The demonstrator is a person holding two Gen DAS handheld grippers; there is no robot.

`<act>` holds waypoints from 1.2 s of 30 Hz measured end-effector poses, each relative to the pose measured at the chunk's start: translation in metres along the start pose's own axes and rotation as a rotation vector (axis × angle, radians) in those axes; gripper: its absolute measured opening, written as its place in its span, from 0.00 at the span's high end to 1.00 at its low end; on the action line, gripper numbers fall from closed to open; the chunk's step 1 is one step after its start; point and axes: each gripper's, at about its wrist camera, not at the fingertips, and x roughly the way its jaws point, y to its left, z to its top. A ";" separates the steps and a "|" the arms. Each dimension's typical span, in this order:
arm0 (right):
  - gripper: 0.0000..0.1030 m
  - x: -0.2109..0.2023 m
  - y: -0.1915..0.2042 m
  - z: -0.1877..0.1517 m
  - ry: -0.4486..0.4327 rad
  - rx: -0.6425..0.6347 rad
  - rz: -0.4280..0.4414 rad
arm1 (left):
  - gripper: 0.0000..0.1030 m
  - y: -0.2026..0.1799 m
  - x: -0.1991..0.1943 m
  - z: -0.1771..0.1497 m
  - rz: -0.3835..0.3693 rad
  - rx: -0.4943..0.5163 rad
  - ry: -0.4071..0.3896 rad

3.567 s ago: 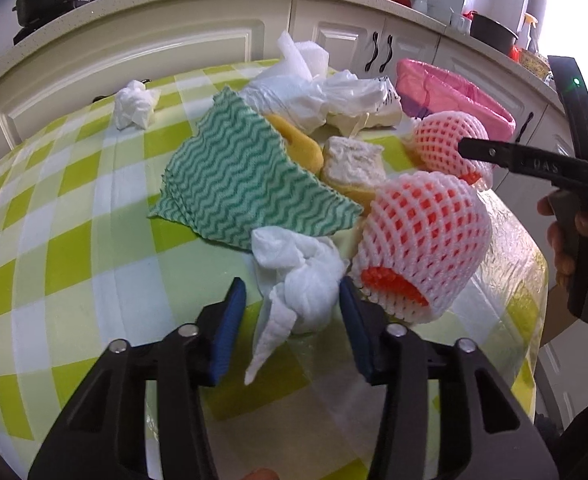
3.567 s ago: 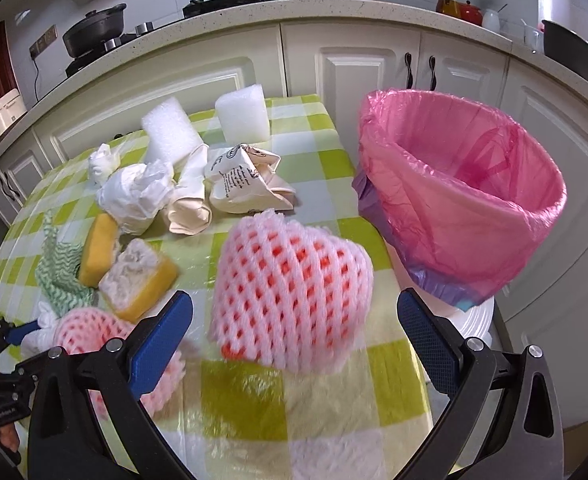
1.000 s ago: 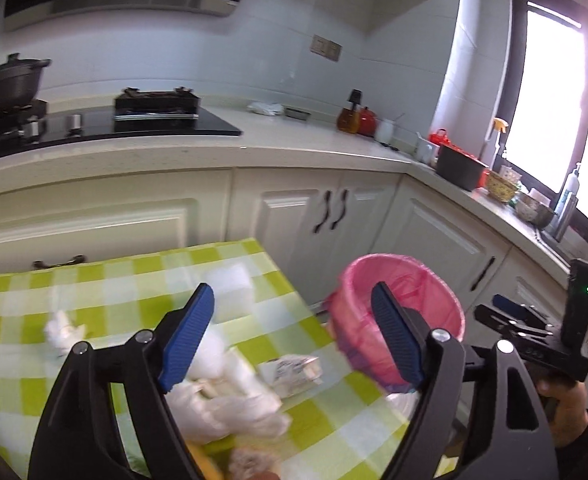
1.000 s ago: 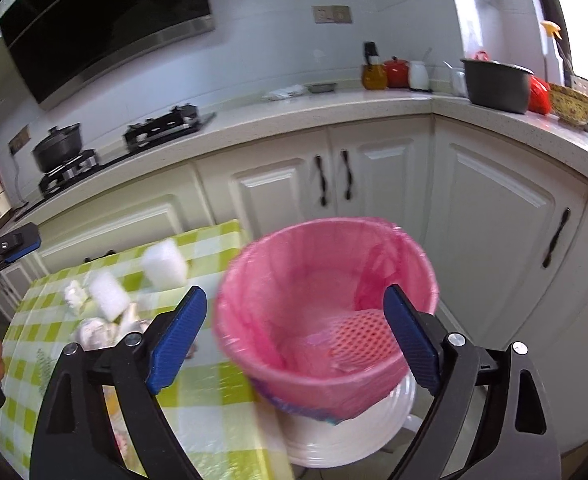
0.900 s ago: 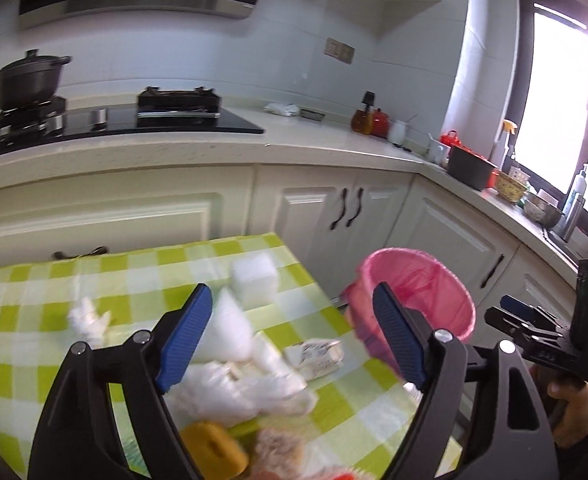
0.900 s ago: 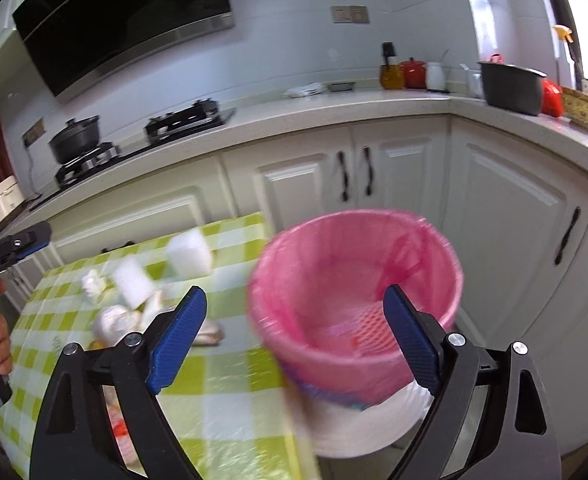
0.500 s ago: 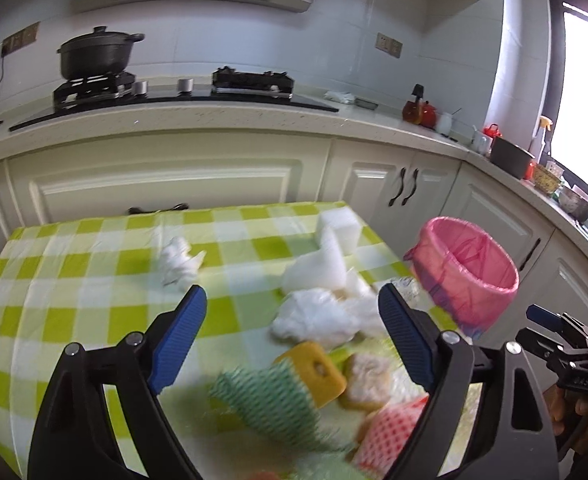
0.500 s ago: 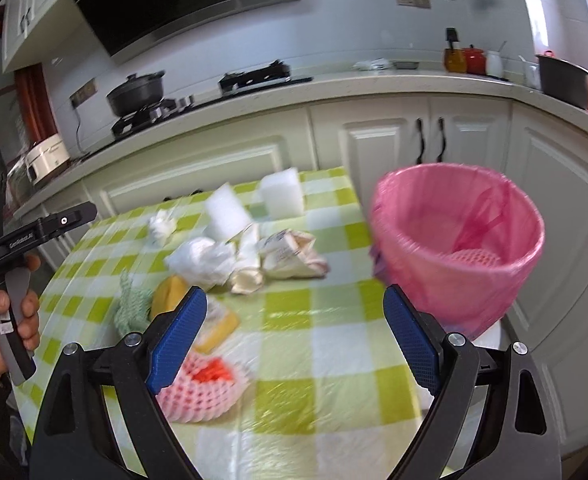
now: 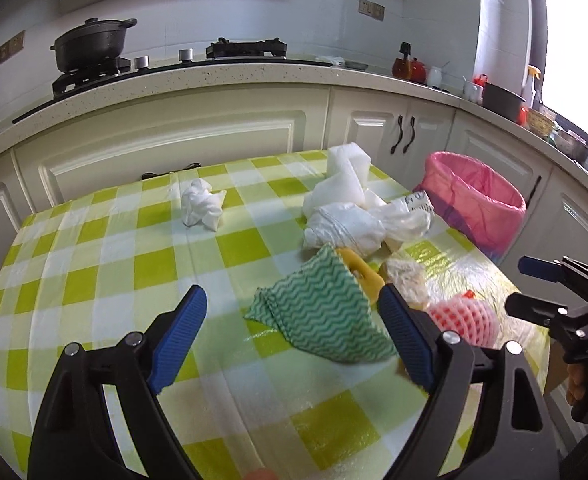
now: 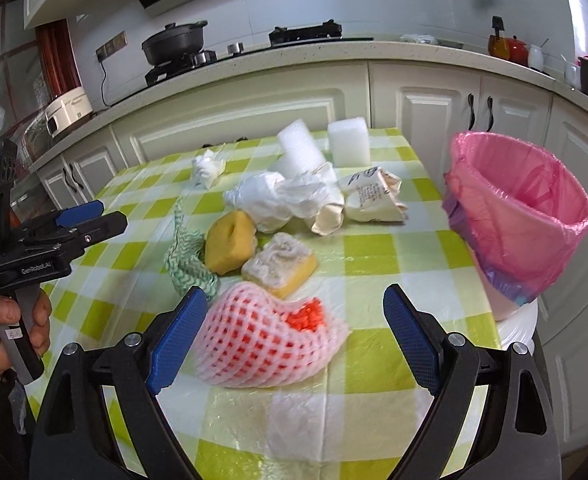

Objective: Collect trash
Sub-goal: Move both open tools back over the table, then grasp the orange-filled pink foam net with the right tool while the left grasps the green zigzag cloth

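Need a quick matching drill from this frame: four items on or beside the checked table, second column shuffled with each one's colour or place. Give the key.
Column one:
1. foam fruit net
2. wavy-striped cloth
3. bag-lined bin
4. crumpled white tissue

Column two:
A. alone on the table's far side, apart from the pile
B. green and white, draped over a yellow sponge
C. pink mesh, nearest the open right gripper
D. off the table's edge, in front of the cabinets

Pairs: 1-C, 2-B, 3-D, 4-A
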 end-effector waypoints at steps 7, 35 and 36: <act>0.18 0.021 0.017 -0.010 0.060 -0.014 -0.005 | 0.18 0.008 0.005 -0.009 -0.035 -0.002 0.031; 0.68 0.048 0.010 -0.018 0.112 -0.009 0.023 | 0.35 -0.019 0.073 -0.020 -0.051 -0.275 0.189; 0.69 0.047 0.008 -0.018 0.112 -0.004 0.027 | 0.35 -0.021 0.077 -0.020 -0.052 -0.272 0.197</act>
